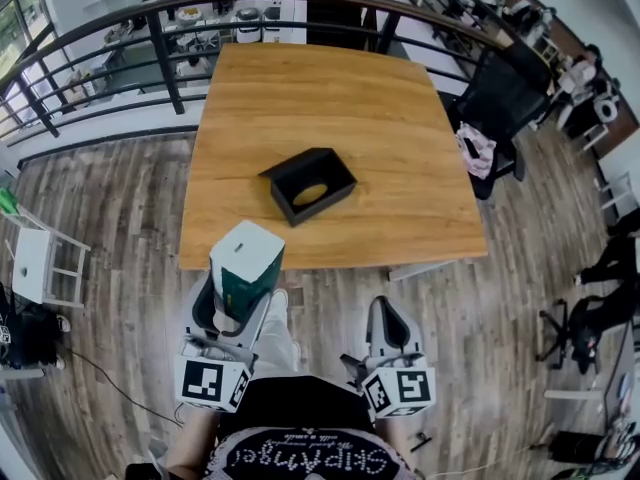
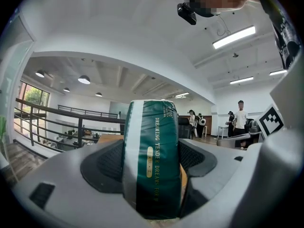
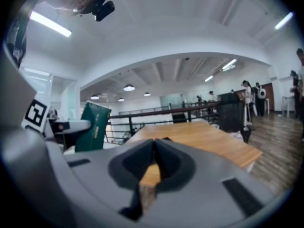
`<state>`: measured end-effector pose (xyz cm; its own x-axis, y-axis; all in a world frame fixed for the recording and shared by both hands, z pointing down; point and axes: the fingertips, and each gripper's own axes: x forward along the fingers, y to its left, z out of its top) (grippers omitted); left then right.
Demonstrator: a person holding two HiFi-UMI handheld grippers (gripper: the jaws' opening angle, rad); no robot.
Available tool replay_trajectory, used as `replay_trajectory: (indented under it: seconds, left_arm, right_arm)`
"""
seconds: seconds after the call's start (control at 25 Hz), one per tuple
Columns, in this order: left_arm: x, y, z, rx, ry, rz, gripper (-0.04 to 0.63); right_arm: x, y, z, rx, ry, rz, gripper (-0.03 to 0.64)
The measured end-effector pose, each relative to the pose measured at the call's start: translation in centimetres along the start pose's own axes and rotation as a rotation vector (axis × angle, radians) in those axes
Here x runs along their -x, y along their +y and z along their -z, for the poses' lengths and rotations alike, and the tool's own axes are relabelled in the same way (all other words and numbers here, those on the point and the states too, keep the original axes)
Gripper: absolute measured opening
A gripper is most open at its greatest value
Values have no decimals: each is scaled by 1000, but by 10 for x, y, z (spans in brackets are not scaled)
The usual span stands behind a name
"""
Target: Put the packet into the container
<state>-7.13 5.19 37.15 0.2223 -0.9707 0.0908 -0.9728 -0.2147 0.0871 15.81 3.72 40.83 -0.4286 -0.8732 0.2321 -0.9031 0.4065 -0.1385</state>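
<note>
A green and white packet (image 1: 245, 268) stands upright between the jaws of my left gripper (image 1: 232, 306), which is shut on it, below the wooden table's (image 1: 330, 98) near edge. In the left gripper view the packet (image 2: 153, 160) fills the gap between the jaws. The black open container (image 1: 309, 184) sits on the table near its front, well ahead of both grippers. My right gripper (image 1: 391, 330) is shut with nothing in it, held low beside the left one. From the right gripper view the packet (image 3: 93, 126) shows at left and the jaws (image 3: 154, 156) meet.
A black railing (image 1: 150, 38) curves behind the table. A black office chair (image 1: 500, 98) with a pink cloth stands at the table's right. A white stool (image 1: 40, 263) is at the left on the wooden floor. People stand far off in the room.
</note>
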Motion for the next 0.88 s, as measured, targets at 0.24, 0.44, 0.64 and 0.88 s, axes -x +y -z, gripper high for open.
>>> replay_trajectory:
  seconds: [0.24,0.44,0.64,0.88]
  left_arm:
    - [-55,17,-10,3,3,30,367]
    - [-106,41,-26,-7,0,62,367]
    - [-148,66,-31,-15,8,93,367]
    - [-179,86,-27,-15,22,108,367]
  right_arm:
    - [-46,-17,-22,-1,-7,27,34]
    - [-95,-27,-48,1,-25,57,34]
    - [-136,-29,-63,-4,-43,84,34]
    - [-166,-31,-63,-5,-32,104,34]
